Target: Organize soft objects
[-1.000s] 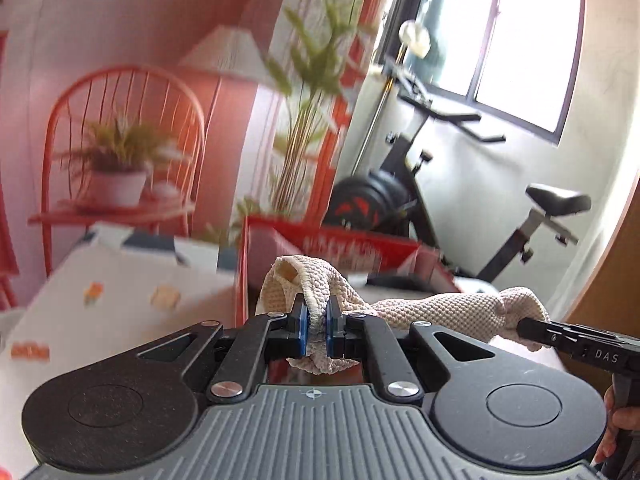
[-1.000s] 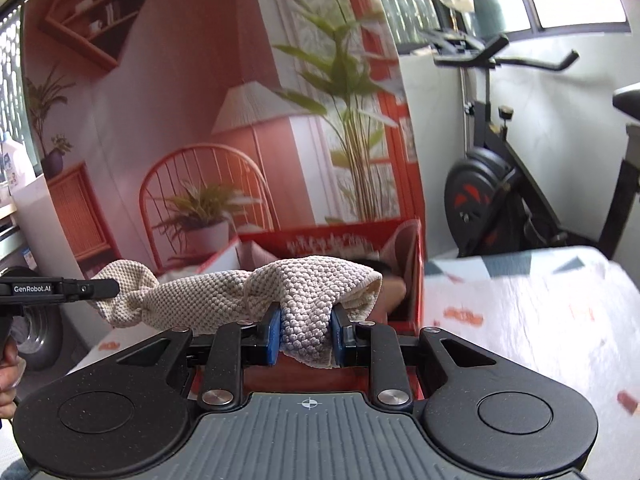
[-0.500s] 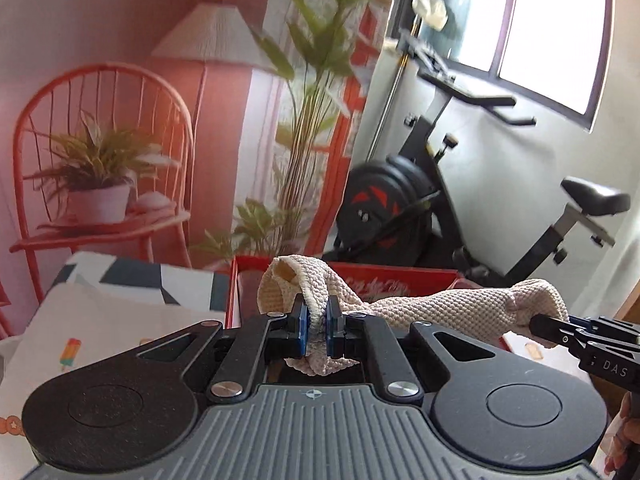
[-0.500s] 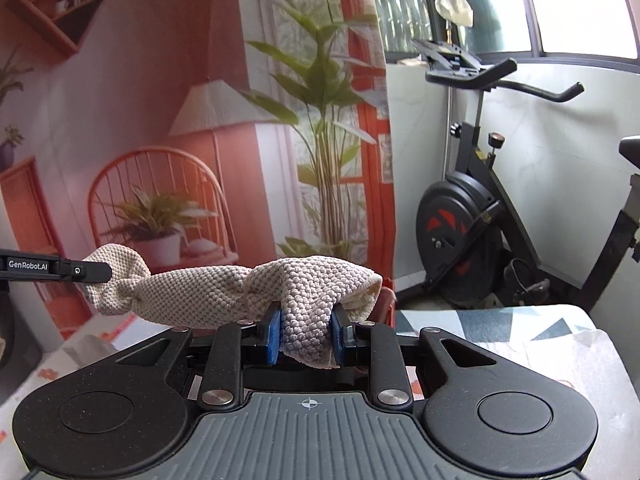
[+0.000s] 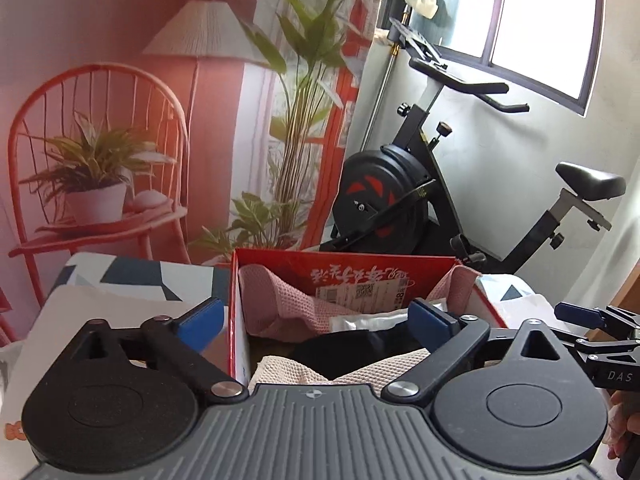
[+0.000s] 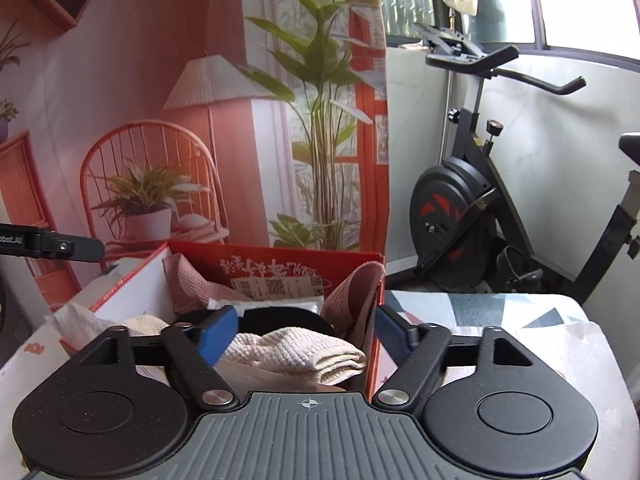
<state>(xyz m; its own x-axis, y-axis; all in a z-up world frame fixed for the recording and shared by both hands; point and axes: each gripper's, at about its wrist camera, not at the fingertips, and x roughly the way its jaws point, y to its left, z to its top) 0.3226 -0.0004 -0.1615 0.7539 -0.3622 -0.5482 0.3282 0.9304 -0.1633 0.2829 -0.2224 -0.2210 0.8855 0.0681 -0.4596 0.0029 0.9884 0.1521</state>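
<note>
A cream knitted cloth (image 6: 304, 354) lies in the near end of the red cardboard box (image 6: 280, 258); it also shows in the left wrist view (image 5: 288, 370). My left gripper (image 5: 316, 322) is open and empty above the box (image 5: 344, 258). My right gripper (image 6: 306, 330) is open and empty just above the cloth. A pink waffle cloth (image 5: 276, 304), a black soft item (image 5: 340, 350) and a white packet (image 6: 268, 304) also lie in the box. The other gripper's fingers show at the right edge of the left wrist view (image 5: 580, 314) and at the left edge of the right wrist view (image 6: 60, 246).
The box stands on a table with a patterned cloth (image 6: 520, 320). A crumpled white tissue (image 6: 76, 324) lies left of the box. An exercise bike (image 5: 400, 200) stands behind, against a wall with a printed backdrop (image 5: 160, 100).
Both grippers held the cream cloth stretched between them above the box. Both have opened and let it go; the cloth now lies in the box.
</note>
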